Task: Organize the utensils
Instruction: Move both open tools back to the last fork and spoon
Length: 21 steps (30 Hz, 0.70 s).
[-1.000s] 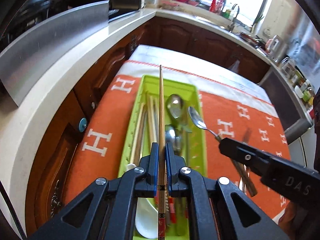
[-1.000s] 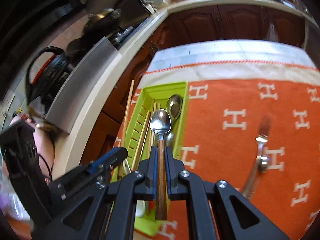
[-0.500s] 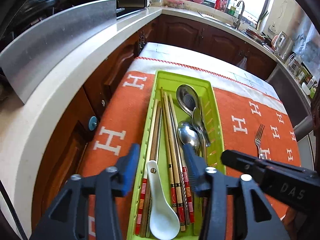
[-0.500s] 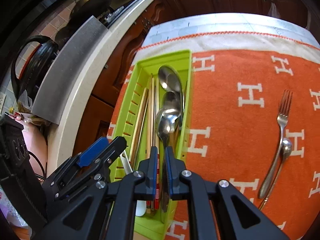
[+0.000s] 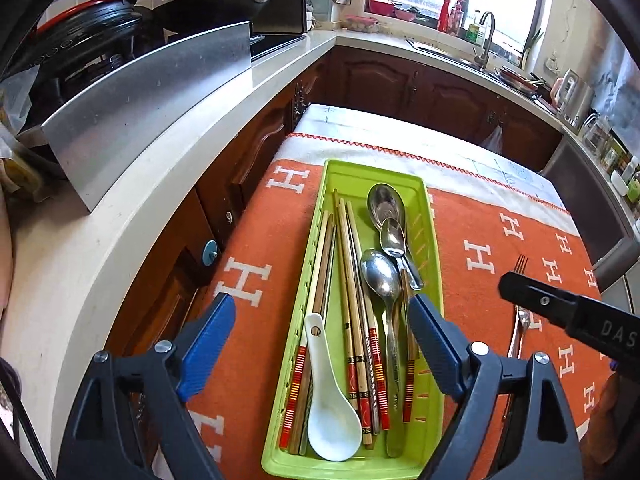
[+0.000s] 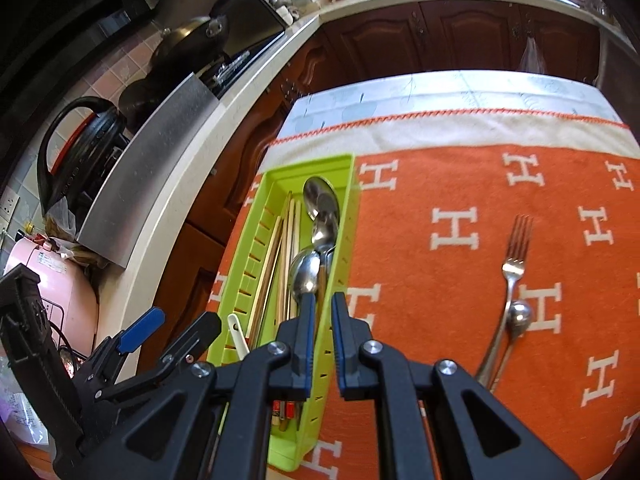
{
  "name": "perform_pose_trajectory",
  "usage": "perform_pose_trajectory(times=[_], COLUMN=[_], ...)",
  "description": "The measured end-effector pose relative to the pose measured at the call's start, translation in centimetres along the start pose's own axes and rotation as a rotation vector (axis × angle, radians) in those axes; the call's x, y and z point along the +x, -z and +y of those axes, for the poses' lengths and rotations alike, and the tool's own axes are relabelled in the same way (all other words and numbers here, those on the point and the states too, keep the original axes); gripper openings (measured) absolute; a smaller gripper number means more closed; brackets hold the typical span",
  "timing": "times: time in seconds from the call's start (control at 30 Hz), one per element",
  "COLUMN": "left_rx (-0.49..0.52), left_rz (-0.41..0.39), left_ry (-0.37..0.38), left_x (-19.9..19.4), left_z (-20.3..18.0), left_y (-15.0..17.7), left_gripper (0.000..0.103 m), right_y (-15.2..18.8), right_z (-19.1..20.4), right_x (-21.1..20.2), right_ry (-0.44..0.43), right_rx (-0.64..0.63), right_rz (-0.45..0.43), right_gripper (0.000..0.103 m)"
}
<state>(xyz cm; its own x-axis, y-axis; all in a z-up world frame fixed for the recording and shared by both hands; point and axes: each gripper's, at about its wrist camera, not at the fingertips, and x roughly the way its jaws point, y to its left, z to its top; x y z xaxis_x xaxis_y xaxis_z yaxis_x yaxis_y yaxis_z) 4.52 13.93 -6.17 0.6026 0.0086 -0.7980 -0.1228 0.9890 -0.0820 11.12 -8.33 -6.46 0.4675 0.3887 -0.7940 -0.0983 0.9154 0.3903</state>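
Note:
A lime-green utensil tray [image 5: 434, 264] [image 6: 276, 178] lies on an orange blanket. It holds several chopsticks [image 5: 352, 280], three metal spoons [image 5: 380, 272] and a white ceramic spoon [image 5: 330, 400]. My left gripper [image 5: 320, 320] is wide open and empty above the tray's near end. My right gripper [image 6: 320, 312] has its jaws slightly apart over the tray's right wall, with the wooden-handled spoon [image 6: 306, 276] lying in the tray just beyond. A fork [image 6: 514, 264] and a small metal spoon [image 6: 518, 320] lie on the blanket to the right.
The orange blanket [image 5: 500, 240] [image 6: 460, 184] covers a table. A white counter [image 5: 160, 168] with a steel splash guard [image 5: 152, 96], wok and pots runs along the left. Dark wood cabinets [image 6: 460, 32] stand behind.
My left gripper opened and let a chopstick drop into the tray. My right gripper lowered the wooden-handled spoon into the tray and its jaws have parted from it.

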Motion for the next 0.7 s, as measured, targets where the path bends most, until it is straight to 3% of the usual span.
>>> perform_pose_trajectory(times=[0.3,0.7], left_rx=[0.032,0.163], left_rz=[-0.019,-0.02], left_ry=[0.004,0.045], left_x=[-1.5,-2.4], left_z=[-2.4,-9.0], left_y=[-0.4,-0.1], left_gripper=[0.087,0.088], right_y=[-0.1,0.2], right_z=[-1.4,-6.6], right_x=[-3.4,-7.3], right_ry=[0.05,0.143], right_rx=[-0.07,-0.119], right_rz=[-0.081,-0.154], right_gripper=[0.009,0.009])
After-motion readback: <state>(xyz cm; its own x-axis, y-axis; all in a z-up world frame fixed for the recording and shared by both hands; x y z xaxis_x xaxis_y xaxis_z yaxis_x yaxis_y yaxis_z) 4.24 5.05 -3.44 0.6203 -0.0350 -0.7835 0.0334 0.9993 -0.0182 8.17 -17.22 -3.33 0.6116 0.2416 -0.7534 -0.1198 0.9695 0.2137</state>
